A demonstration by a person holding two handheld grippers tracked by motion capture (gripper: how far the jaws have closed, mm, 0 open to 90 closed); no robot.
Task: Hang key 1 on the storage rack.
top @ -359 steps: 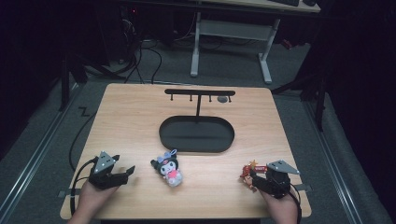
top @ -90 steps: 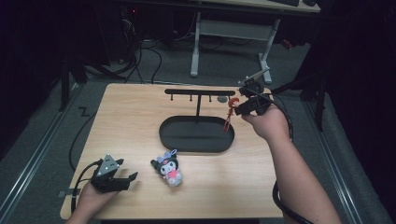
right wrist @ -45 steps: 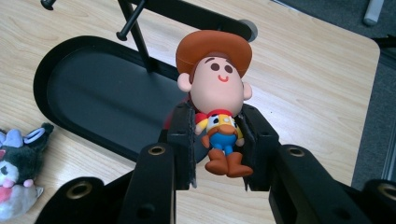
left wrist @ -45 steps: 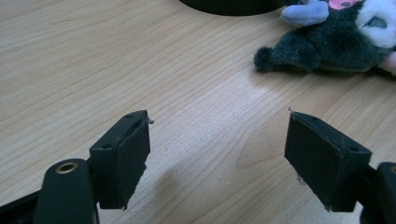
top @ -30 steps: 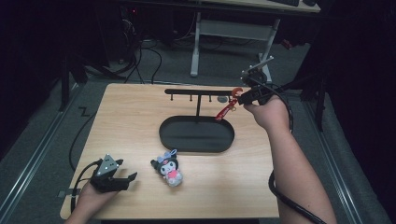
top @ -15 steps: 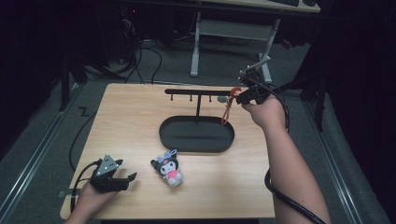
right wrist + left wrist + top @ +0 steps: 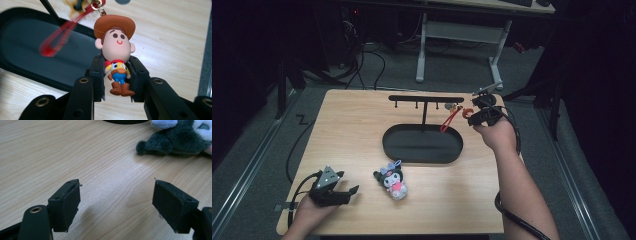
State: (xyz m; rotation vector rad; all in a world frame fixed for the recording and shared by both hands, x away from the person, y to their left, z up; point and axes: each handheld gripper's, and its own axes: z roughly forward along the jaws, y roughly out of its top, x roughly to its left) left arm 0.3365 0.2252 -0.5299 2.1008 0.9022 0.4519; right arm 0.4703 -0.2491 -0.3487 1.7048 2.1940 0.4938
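Your table, mid-frame in the high view.
Rack (image 7: 426,99) stands behind its base (image 7: 422,145); plush (image 7: 393,181) lies below, left gripper (image 7: 346,191) lower left, right gripper (image 7: 473,113) with the figure (image 7: 115,51) at the rack's right end.

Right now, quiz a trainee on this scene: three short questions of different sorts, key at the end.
1. True or false: the right gripper is shut on the cowboy keychain.
2. What lies nearest the left gripper? A) plush toy B) rack C) tray
3. Fill in: the keychain's strap is coloured ____.

Key: 1 true; 2 A; 3 red.
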